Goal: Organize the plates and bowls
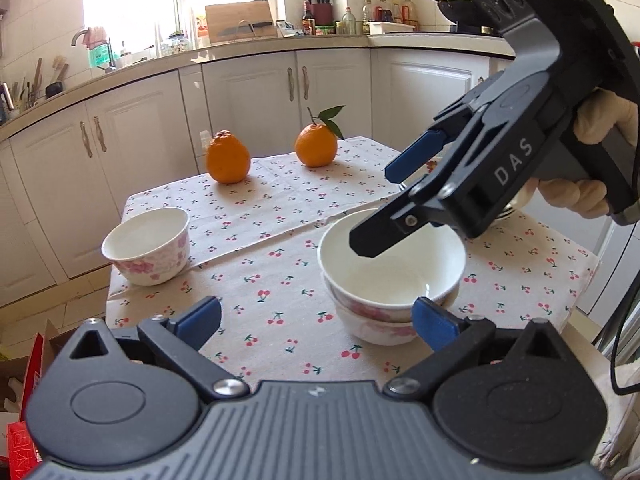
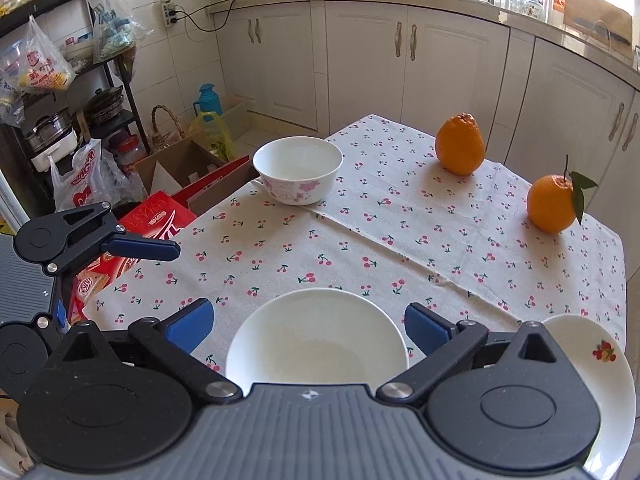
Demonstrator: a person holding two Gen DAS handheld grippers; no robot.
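Left wrist view: left gripper (image 1: 318, 318) jaws wide apart, empty; stacked bowls (image 1: 390, 280) on cherry-print tablecloth (image 1: 280, 216); right gripper (image 1: 374, 216) above them, spread; lone bowl (image 1: 147, 245) far left.

Right wrist view: right gripper (image 2: 308, 322) jaws apart over stack; plate (image 2: 600, 364) at right.

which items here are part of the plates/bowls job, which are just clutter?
Job:
- stacked bowls
- single floral bowl
- plate at the table edge

Clutter:
- two oranges
- cherry tablecloth
- red boxes on the floor
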